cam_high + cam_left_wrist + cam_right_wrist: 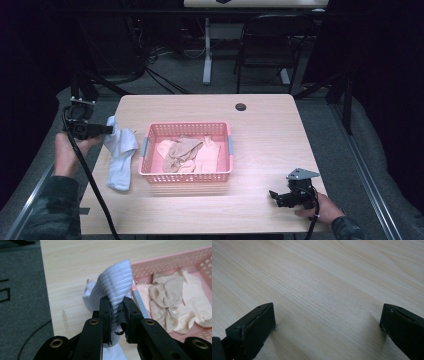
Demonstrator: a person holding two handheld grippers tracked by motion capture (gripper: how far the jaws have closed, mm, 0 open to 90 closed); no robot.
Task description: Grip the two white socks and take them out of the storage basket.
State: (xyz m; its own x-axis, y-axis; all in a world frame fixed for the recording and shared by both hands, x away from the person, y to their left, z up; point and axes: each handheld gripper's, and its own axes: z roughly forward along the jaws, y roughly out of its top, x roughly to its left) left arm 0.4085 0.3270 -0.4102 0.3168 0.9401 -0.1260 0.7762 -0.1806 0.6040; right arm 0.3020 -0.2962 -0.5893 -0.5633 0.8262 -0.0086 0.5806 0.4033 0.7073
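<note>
I see a big light wooden table (260,130) across the middle of the high view, with dark floor and a black chair (265,45) behind it at the top. In the middle of the table sits a pink basket (187,172) with small holes in its walls, and tan and cream socks (187,152) lie in a heap inside it. Just left of the basket is a white sock (121,160). Its lower end lies flat on the table and its upper end is lifted up toward the left edge of the frame. My left gripper (102,130) is at the middle left of the high view and it has that upper end. In the left gripper view, the white sock (116,287) stands up in the center of the frame, and the two black jaws are squeezed tight on the cloth between them, with the pink basket (172,262) at the upper right. My right gripper (280,196) rests low at the lower right of the high view, near the front edge of the table and well apart from the basket. In the right gripper view its jaws stand wide apart at the lower left and lower right corners, with bare wood (324,290) between them and nothing held. A small dark round hole (241,106) is at the far side of the table top.
</note>
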